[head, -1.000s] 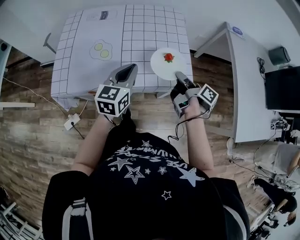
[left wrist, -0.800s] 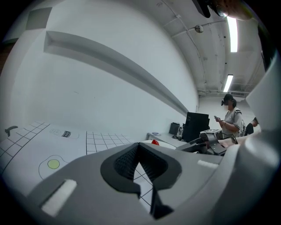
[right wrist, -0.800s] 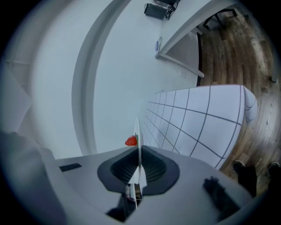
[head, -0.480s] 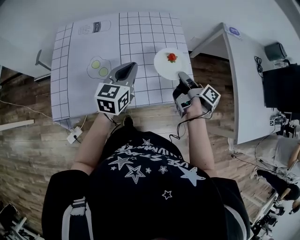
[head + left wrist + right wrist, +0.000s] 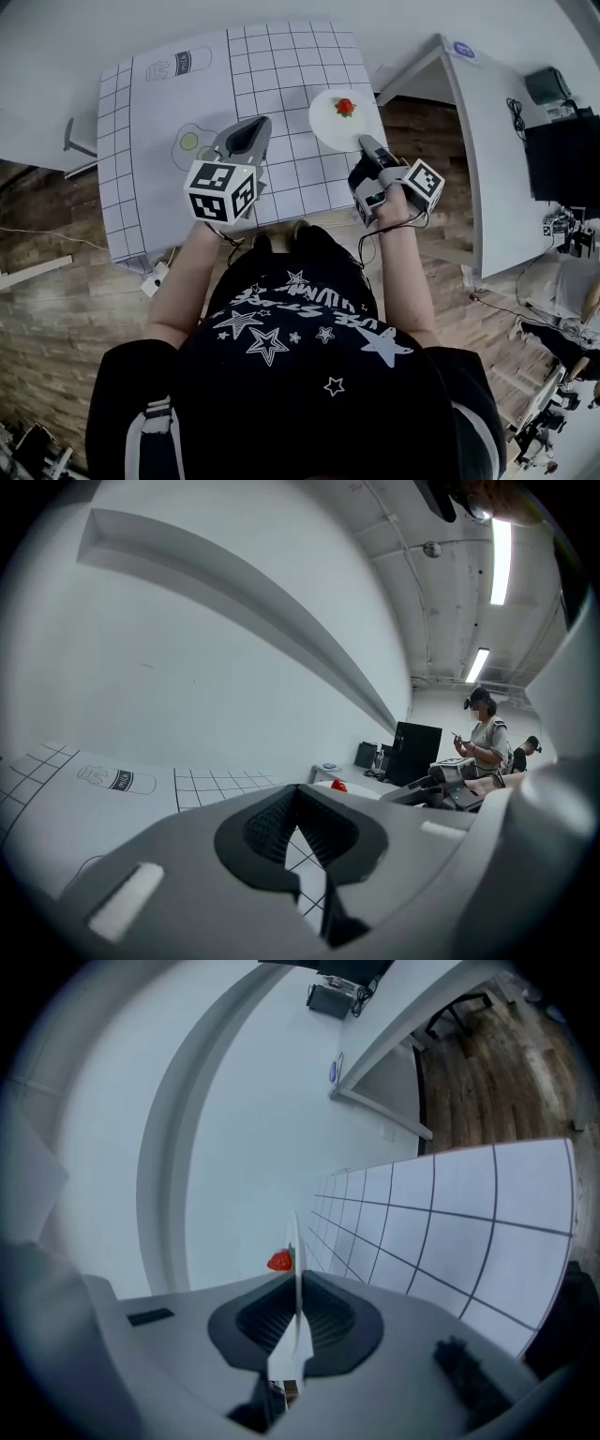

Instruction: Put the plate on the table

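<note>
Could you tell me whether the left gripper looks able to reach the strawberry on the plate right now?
Probably yes: the left gripper hangs beside the plate, and nothing stands between it and the strawberry, though its jaws are shut.

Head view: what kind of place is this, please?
Probably a lab or recording room rather than a home: the table has a printed grid cover, and a plain white desk beside it carries a dark monitor.

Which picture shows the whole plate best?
The head view: the plate shows from above as a full white round, its rim pinched by the right gripper. The right gripper view shows it only edge-on between the jaws; the left gripper view catches just a far sliver.
</note>
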`<state>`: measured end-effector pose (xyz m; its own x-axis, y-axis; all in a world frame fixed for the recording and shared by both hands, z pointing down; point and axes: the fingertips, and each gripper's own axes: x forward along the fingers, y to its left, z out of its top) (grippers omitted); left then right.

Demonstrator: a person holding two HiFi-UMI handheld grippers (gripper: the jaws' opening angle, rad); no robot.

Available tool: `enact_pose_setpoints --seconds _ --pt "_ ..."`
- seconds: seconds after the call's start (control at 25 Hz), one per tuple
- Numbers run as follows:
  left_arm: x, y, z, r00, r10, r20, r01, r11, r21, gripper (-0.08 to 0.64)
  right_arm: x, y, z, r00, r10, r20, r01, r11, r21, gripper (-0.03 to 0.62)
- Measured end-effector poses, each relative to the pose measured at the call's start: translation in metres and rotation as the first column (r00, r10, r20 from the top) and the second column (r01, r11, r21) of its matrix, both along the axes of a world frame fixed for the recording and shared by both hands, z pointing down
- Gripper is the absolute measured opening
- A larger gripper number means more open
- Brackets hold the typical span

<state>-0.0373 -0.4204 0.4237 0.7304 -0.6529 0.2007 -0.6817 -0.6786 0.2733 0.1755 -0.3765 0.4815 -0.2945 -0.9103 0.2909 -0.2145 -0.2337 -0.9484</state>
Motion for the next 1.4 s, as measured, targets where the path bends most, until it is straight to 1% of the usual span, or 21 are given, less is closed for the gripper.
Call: enact_pose_setpoints --seconds 0.32,0.52,0.76,0.92,1.0,1.12,1.24,1.4 --pt "0.010 -0.016 0.008 0.999 -0.050 0.018 0.050 0.999 -0.014 0.009 0.013 -0.033 0.011 0.998 -0.056 0.011 0.056 0.998 -0.001 0.023" --pt "0.020 -0.041 0.004 0.995 -0.089 0.038 0.089 0.996 -0.007 0.009 0.028 -0.065 0.017 0.996 -0.079 0.034 0.079 0.997 -0.003 0.023" --pt "0.033 -0.065 0.006 0.989 -0.139 0.049 0.140 0.990 -0.017 0.009 0.040 -0.087 0.032 0.991 -0.129 0.031 0.129 0.992 -0.012 0.023" --pt "0.045 -0.073 0.023 0.987 -0.144 0.070 0.144 0.990 -0.005 0.009 0.046 -0.099 0.050 0.989 -0.140 0.052 0.139 0.990 0.024 0.023" --pt "0.054 -0.078 0.027 0.986 -0.146 0.076 0.149 0.988 -0.031 0.009 0.048 -0.106 0.055 0.985 -0.159 0.064 0.159 0.987 0.012 0.023" --pt "0.069 -0.084 0.030 0.986 -0.142 0.089 0.149 0.986 -0.077 0.009 0.048 -0.114 0.060 0.977 -0.201 0.064 0.205 0.977 -0.058 0.023" --pt "0.077 -0.091 0.038 0.985 -0.142 0.101 0.151 0.984 -0.096 0.009 0.053 -0.127 0.071 0.974 -0.208 0.090 0.213 0.976 -0.050 0.023" --pt "0.080 -0.098 0.049 0.982 -0.151 0.115 0.165 0.979 -0.118 0.009 0.057 -0.134 0.085 0.972 -0.217 0.094 0.224 0.971 -0.076 0.023"
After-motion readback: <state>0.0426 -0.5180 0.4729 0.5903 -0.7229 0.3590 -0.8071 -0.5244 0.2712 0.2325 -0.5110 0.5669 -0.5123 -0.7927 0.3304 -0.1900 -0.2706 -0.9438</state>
